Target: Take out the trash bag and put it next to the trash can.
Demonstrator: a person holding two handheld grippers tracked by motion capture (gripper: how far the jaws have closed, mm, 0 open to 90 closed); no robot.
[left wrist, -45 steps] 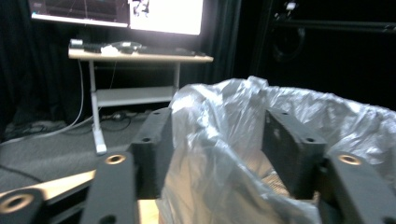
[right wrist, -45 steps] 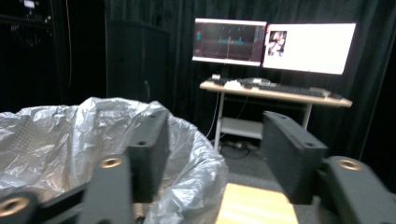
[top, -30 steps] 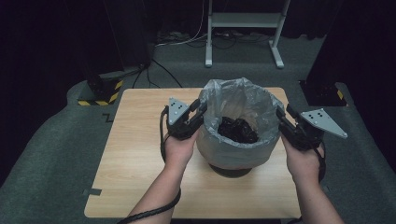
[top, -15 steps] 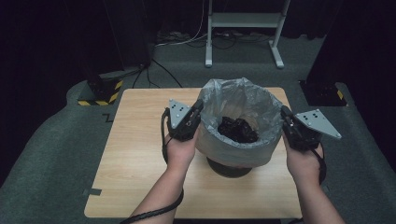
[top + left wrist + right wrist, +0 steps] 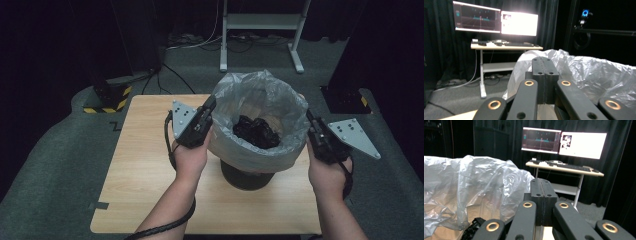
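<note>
Bag liner (image 5: pixel 260 125): grey plastic, lifted partway out of the dark bin (image 5: pixel 247 175) at mid desk (image 5: pixel 145 170), black scrunched stuff (image 5: pixel 255 131) inside. Left tongs (image 5: pixel 209 106) and right tongs (image 5: pixel 309 119) sit at opposite rim edges, jaws pressed closed, likely pinching plastic; can't confirm the grip. Probably symmetric hold so the load hangs level and the mouth stays open.

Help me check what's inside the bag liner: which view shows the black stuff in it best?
The high view: it looks down into the open grey bag and shows the black crumpled contents whole. The right gripper view catches just a corner of them under the bag's edge. The left gripper view shows the bag's outside.
</note>
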